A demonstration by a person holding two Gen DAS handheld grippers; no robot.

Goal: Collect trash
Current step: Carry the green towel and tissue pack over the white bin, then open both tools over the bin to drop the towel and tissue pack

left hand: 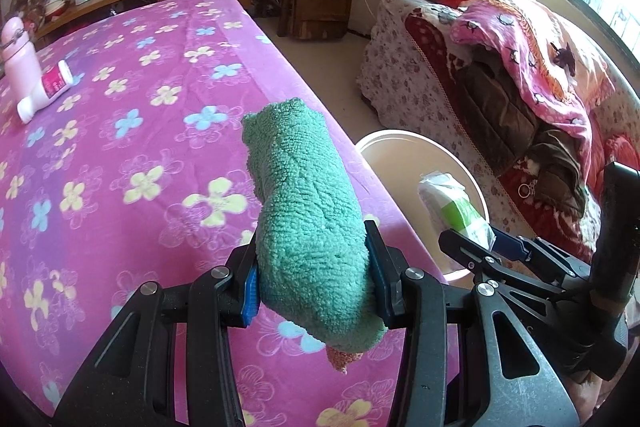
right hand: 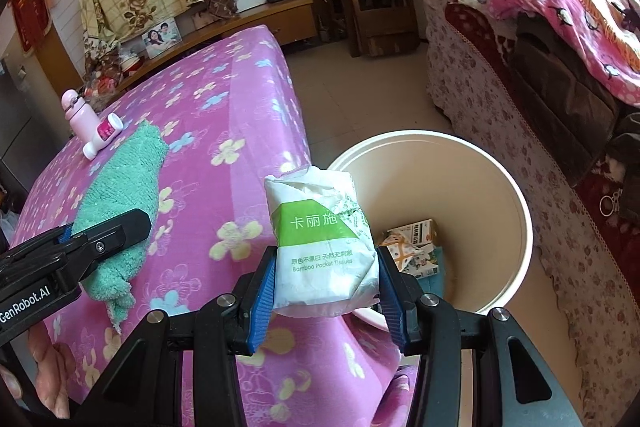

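Left gripper (left hand: 314, 277) fingers pinch one green cloth (left hand: 308, 211); right gripper (right hand: 326, 285) fingers pinch one tissue pack (right hand: 324, 247) (one bucket (right hand: 516, 195) below).

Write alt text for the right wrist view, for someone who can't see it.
The right tongs grip a white and green tissue packet beside a cream plastic bucket holding small cartons. At left, the left tongs hold a green terry cloth above a pink flowered bedspread.

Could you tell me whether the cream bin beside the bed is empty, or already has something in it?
Not empty: the cream bin already has a printed carton lying at its bottom, seen from the right wrist.
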